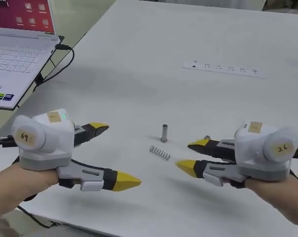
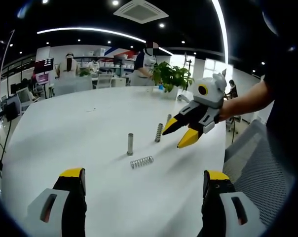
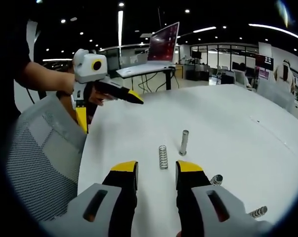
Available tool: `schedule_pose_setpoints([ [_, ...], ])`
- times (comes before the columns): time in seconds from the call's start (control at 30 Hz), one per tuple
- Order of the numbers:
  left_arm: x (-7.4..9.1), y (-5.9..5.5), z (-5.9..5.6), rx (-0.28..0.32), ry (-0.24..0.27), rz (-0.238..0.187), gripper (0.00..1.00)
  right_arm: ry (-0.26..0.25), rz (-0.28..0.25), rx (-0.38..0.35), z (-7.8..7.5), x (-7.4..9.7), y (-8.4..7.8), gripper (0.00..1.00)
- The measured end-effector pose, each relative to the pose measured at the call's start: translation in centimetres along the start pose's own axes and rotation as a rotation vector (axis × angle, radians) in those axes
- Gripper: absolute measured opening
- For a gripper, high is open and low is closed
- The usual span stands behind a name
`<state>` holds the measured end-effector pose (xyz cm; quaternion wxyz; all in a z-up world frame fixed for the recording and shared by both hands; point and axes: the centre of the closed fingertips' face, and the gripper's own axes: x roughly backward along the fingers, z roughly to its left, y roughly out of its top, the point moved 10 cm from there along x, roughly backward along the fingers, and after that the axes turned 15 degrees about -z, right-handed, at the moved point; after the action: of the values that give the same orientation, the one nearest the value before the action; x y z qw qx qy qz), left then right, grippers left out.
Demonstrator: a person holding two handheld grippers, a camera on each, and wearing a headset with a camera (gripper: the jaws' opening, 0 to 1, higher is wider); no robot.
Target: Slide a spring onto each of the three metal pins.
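The left gripper (image 1: 113, 155) sits nearest, low on the left. Its yellow-tipped jaws are spread wide with nothing between them. The right gripper (image 1: 192, 154) faces it with its jaws parted less, and it is also empty. Between the two, on the white table (image 1: 139, 59), a loose spring (image 1: 160, 152) lies on its side just in front of a bare, upright pin (image 1: 165, 133). The pin looks free-standing, so a sideways brush from either tip would probably topple it.

In the left gripper view, the gripper's own jaws stand far apart at the bottom. The spring (image 2: 141, 161) lies ahead between them and the pin (image 2: 130, 144) is just behind it. Farther off, a second pin (image 2: 159, 132) seems to carry a spring. It stands close to the right gripper's tips, and a careless swing there could knock it over.

In the right gripper view, the jaws are a little apart and the spring (image 3: 163, 156) lies just beyond them, with the pin (image 3: 184, 142) to its right. The spring is thin and round, so an off-centre pinch may send it rolling or shooting across the smooth top, and too hard a squeeze could kink it. A small metal piece (image 3: 216, 179) lies beside the right jaw, and I cannot tell what it is.
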<state>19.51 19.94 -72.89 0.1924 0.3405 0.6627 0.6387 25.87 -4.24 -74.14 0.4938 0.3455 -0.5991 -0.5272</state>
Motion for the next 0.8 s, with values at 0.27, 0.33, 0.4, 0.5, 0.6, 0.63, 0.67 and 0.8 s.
schedule_pose_setpoints([
  [0.27,0.2,0.1,-0.2,0.0,-0.004,0.002,0.96,0.044,0.054,0.07,0.8,-2.7,-0.2,0.24],
  [0.33,0.2,0.1,-0.1,-0.002,-0.002,0.002,0.96,0.046,0.057,0.074,0.8,-3.4,-0.3,0.24],
  [0.4,0.3,0.1,-0.1,-0.001,-0.001,0.001,0.96,0.04,0.06,0.078,0.6,-4.0,-0.3,0.24],
  [0.5,0.3,0.0,-0.1,0.001,-0.002,0.004,0.96,0.019,0.077,0.091,0.0,-4.9,-0.7,0.2],
  [0.6,0.4,-0.1,0.0,0.001,-0.002,0.006,0.96,0.009,0.086,0.093,-0.1,-5.4,-0.8,0.21],
  [0.63,0.5,-0.1,0.0,0.001,-0.001,0.005,0.96,0.005,0.09,0.094,-0.2,-5.5,-0.9,0.2],
  [0.67,0.5,-0.1,0.1,0.002,0.0,0.006,0.96,-0.002,0.103,0.097,-0.4,-5.7,-1.2,0.2],
  [0.8,0.6,0.0,0.2,0.002,0.006,0.003,0.96,-0.013,0.127,0.082,-0.4,-6.0,-1.7,0.19],
])
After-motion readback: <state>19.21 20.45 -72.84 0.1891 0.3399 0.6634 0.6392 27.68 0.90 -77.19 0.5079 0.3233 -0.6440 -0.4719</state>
